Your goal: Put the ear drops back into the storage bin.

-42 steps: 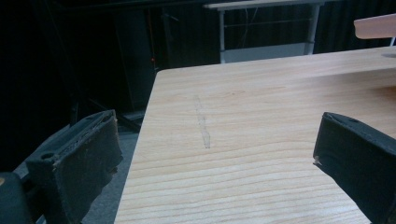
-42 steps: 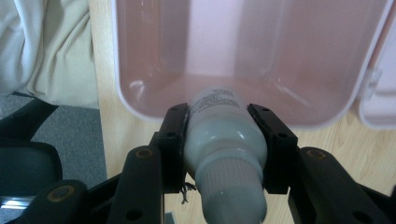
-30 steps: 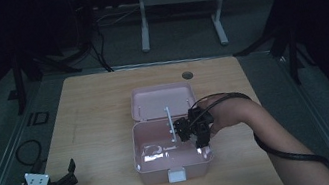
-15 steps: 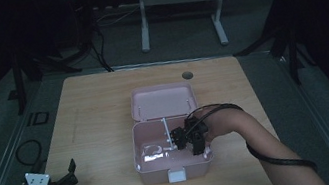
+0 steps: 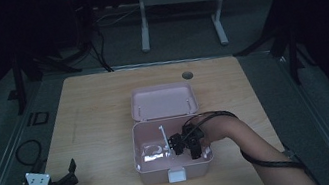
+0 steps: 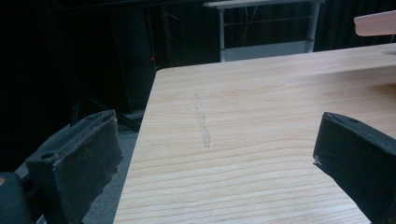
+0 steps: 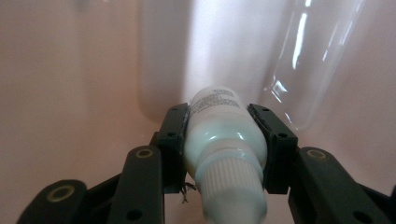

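wooden table (image 5: 100,113) spreads wide, and on it sits the pink box (image 5: 176,174), lid (image 5: 163,101) thrown back flat behind it. down inside the box goes the right gripper (image 5: 181,145), jaws clamped on both sides of a small white bottle (image 7: 224,140), ribbed cap toward the camera. beside it in the box lies a clear tube (image 7: 303,70). over at the table's near left corner, the left gripper (image 5: 61,183) sits with jaws wide apart, nothing between them.

black hand-held gripper (image 7: 224,140), screwed jaws, trailing black cable (image 5: 266,164)
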{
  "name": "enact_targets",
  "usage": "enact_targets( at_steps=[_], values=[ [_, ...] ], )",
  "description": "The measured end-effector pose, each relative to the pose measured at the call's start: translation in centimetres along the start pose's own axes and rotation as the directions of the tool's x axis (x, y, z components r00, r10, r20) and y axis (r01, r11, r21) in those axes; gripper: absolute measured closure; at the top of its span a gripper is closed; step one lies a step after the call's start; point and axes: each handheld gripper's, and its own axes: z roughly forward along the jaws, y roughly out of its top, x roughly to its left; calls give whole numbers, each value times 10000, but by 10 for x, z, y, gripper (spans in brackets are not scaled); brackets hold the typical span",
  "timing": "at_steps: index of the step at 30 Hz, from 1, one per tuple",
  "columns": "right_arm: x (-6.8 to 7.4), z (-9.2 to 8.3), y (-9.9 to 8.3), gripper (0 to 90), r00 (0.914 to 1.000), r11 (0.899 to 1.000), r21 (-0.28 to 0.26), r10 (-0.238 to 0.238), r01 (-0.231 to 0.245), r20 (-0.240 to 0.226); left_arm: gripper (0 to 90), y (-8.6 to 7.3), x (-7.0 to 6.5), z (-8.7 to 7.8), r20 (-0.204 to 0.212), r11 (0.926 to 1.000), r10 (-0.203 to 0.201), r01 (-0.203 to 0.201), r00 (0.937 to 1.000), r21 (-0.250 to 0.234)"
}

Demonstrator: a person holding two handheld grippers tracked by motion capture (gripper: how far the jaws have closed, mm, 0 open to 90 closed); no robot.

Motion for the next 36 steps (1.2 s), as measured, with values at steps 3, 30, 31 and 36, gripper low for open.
enact_targets(
  at_steps=[3, 30, 31, 36],
  values=[
    [-2, 3, 1, 598, 9999, 9999, 54, 140, -141, 66, 10, 0, 0, 0, 10, 10000, -22, 22, 10000, 3],
    [-2, 30, 3, 589, 9978, 9987, 245, 465, -453, -480, 10, 0, -1, 0, 44, 9999, 99, -100, 9999, 25],
    [-2, 30, 3, 584, 9978, 9987, 246, 457, -446, -488, 10, 0, -1, 0, 44, 9999, 109, -109, 9999, 23],
    [-3, 28, 2, 574, 9968, 9985, 106, 543, -538, -583, 10, 0, -1, 0, 43, 9999, 137, -137, 9999, 31]
  ],
)
